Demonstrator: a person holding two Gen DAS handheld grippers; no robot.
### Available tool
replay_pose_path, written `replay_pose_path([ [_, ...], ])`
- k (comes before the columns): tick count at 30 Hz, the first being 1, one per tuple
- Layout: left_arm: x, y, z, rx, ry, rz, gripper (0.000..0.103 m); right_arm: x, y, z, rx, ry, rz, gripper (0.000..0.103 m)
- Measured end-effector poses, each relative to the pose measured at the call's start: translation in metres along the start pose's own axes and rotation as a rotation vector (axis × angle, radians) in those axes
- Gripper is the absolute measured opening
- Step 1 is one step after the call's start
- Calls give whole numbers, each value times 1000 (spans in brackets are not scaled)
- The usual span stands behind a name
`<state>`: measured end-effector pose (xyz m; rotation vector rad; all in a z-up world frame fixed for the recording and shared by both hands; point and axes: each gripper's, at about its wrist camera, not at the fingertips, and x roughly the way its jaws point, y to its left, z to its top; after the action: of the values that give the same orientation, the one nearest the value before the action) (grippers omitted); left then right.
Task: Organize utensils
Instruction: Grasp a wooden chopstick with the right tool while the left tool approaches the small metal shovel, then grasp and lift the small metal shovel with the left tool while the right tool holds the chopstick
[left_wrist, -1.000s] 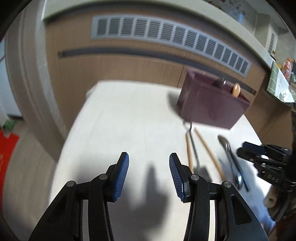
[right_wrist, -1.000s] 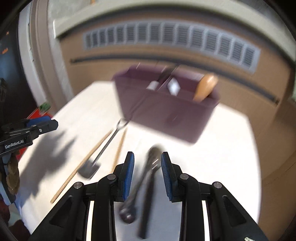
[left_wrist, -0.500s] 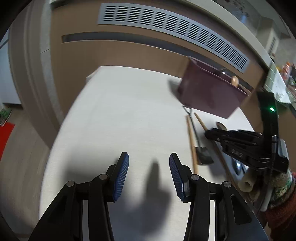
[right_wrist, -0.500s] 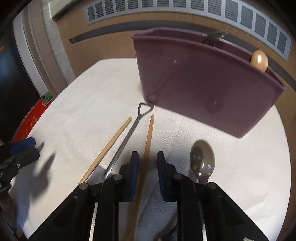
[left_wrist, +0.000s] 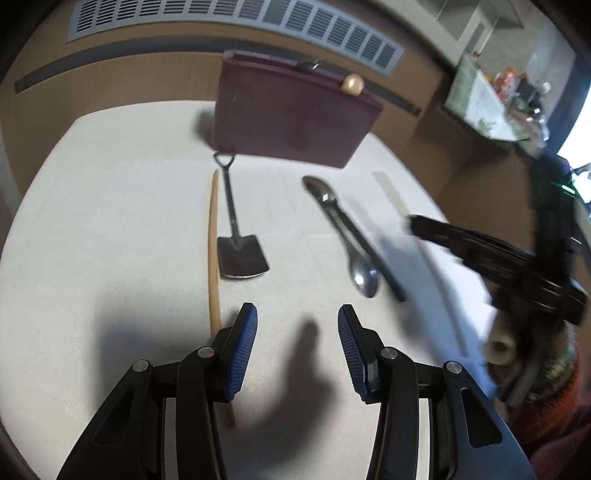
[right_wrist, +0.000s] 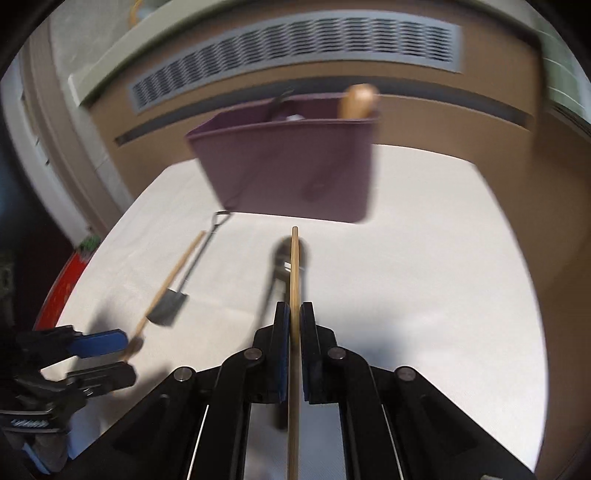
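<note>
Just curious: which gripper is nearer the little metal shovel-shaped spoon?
Left gripper: open just before the shovel-shaped spoon. Right gripper is farther right, lifted, clamping a wooden chopstick.

Wooden chopstick (right_wrist: 294, 280) raised; mate (left_wrist: 212, 254) flat on table.

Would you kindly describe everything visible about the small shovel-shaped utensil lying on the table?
The shovel-shaped utensil looks like dark metal: a flat, squarish blade with a curved edge, a thin straight shaft and a triangular loop handle. It lies flat on the pale table, loop end close under the purple bin, blade toward the left tongs. A wooden chopstick lies alongside it. Neither tongs touches it.
</note>
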<state>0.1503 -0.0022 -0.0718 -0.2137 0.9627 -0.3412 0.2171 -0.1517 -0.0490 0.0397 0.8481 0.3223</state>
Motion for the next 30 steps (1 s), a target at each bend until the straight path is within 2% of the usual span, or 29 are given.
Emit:
replay_pose_path([
  [4,6,4,1,-6,-15,102,47,-14,-20,-13,41,-28,-40,5],
  [7,11,7,3,-4,-30,140,47,-21,-38,-23,81,-38,-32,5],
  [14,26,-2,10,43,-40,228,47,-15,-36,-30,90,-47,-11,5],
  [19,36,-5,19,5,-62,293,46,-11,-31,-36,81,-45,-7,5],
  [22,43,-9,22,15,-73,347,46,-9,-32,-39,87,-39,-4,5],
  [26,45,-10,22,24,-89,359,45,-8,-34,-40,96,-38,-1,5],
  [28,43,-9,22,32,-92,356,33,-9,-35,-40,94,-39,-3,5],
  [30,37,-9,22,40,-100,360,33,-9,-34,-40,91,-36,-7,5],
])
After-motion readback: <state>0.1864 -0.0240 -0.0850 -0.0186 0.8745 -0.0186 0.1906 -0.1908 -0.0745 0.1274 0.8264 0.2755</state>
